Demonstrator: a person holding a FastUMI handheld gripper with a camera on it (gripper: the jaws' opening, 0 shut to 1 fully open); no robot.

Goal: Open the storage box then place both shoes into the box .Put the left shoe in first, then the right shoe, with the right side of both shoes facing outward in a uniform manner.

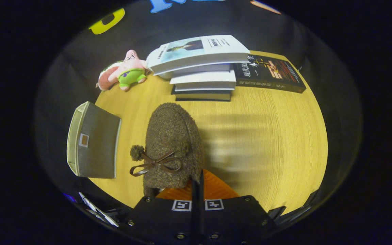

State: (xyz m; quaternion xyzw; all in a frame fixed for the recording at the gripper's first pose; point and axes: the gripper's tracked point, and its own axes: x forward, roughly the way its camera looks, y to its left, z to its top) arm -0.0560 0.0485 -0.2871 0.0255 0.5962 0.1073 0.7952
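I am holding a fuzzy brown shoe (174,143) with the gripper (197,190): the fingers are closed nearly flat together on what looks like the rim at its heel end, so the shoe is hanging just ahead of them. Its long axis is running straight away from the fingers toward the far side, toe farthest, with the bow and pompom lying on its left side. The storage box (94,141) is sitting just left of the shoe on the table (267,136), well apart from the fingers, its lighter edge running along its left side; I cannot tell whether it is open. I judge the coming move as a swing leftward. Beyond the shoe, a stack of books (202,68) and a plush toy (124,71) are crowding the far edge, while the right half is giving me room.
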